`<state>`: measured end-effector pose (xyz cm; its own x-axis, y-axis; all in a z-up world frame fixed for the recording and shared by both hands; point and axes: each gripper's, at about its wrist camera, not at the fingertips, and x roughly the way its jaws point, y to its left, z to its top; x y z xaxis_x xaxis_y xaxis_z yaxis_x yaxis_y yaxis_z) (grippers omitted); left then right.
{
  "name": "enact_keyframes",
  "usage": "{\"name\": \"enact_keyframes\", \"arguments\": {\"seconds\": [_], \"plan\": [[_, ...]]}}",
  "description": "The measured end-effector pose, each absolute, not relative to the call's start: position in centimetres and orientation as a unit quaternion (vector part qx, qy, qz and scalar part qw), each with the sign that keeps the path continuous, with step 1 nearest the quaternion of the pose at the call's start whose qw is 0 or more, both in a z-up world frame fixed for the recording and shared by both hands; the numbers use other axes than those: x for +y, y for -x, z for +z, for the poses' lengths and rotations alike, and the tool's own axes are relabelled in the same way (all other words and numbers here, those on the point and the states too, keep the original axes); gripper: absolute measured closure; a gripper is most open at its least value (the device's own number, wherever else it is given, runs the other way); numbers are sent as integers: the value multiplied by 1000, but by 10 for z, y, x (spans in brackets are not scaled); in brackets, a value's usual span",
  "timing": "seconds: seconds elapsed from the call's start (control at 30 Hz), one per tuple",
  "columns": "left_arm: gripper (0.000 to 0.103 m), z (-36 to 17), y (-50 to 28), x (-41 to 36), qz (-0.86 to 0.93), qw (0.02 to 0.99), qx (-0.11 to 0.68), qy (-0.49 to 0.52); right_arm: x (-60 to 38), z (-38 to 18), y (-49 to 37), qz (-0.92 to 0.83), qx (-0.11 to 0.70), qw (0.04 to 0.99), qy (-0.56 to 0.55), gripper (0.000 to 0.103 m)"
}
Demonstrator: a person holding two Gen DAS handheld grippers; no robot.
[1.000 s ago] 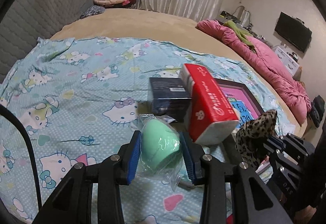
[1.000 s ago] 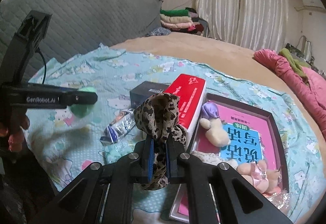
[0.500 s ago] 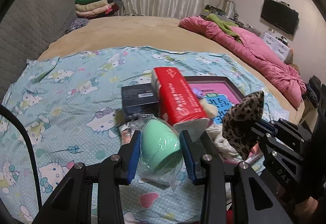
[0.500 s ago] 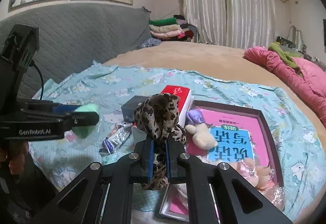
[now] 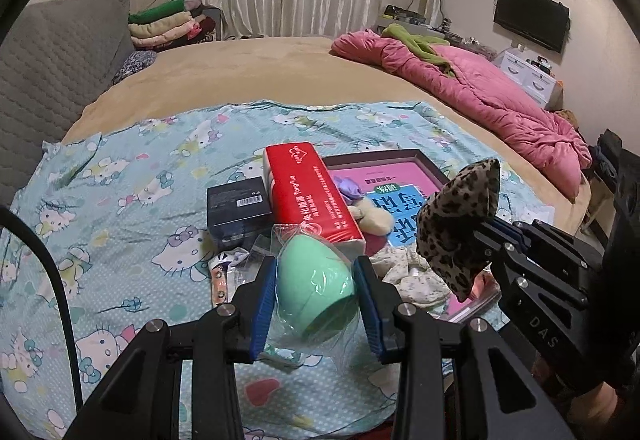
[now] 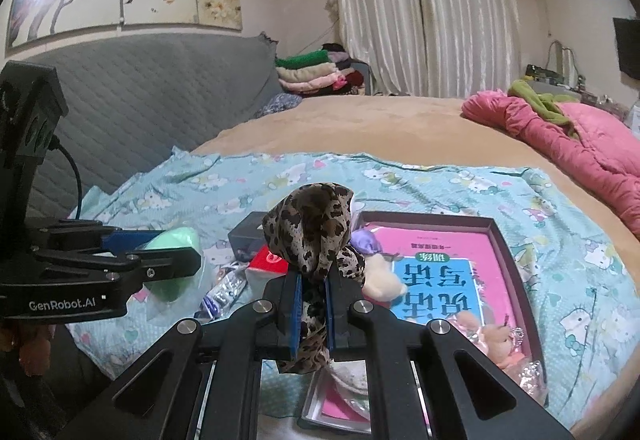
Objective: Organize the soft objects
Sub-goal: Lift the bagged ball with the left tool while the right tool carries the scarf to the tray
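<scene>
My left gripper [image 5: 316, 300] is shut on a mint-green sponge in a clear plastic bag [image 5: 314, 280] and holds it above the bed's near edge. It shows in the right wrist view [image 6: 172, 240] too. My right gripper [image 6: 312, 304] is shut on a leopard-print cloth [image 6: 312, 232], held above the near end of the dark box lid [image 6: 508, 252]; the cloth also shows in the left wrist view [image 5: 460, 228]. In the lid [image 5: 376, 158] lie a cream plush toy [image 6: 382, 280], a purple soft piece [image 6: 366, 242] and pink soft items [image 6: 480, 332].
A red tissue pack [image 5: 308, 192] and a dark blue box [image 5: 236, 208] lie on the Hello Kitty sheet [image 5: 120, 200] left of the lid. Foil packets [image 6: 220, 292] lie beside them. A pink quilt [image 5: 480, 100] lies far right. Folded clothes [image 6: 312, 74] are stacked at the back.
Both grippers have risen and drawn back from the bed with their loads. The objects on the sheet look smaller and further away.
</scene>
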<state>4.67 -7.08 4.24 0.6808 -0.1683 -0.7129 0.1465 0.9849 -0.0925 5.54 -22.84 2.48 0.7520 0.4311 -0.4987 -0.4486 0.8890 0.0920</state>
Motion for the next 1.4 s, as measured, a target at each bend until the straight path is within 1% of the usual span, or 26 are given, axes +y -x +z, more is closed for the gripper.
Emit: {"name": "enact_keyframes", "arguments": {"seconds": [0.53,0.93,1.2,1.4], "plan": [[64,55,-51,-102,-113,917,383,-3,-254,40,-55,209,242,948,-11,94],[64,70,-67,-133,-144,916,374,-10,-305,45,-62,148,234,959,-66,94],[64,63,-81,-162,-164,909,383,-30,-328,52,-60,122,218,965,-82,94],[64,49,-94,-178,-174,899,401,-37,-339,49,-62,112,223,964,-91,94]]}}
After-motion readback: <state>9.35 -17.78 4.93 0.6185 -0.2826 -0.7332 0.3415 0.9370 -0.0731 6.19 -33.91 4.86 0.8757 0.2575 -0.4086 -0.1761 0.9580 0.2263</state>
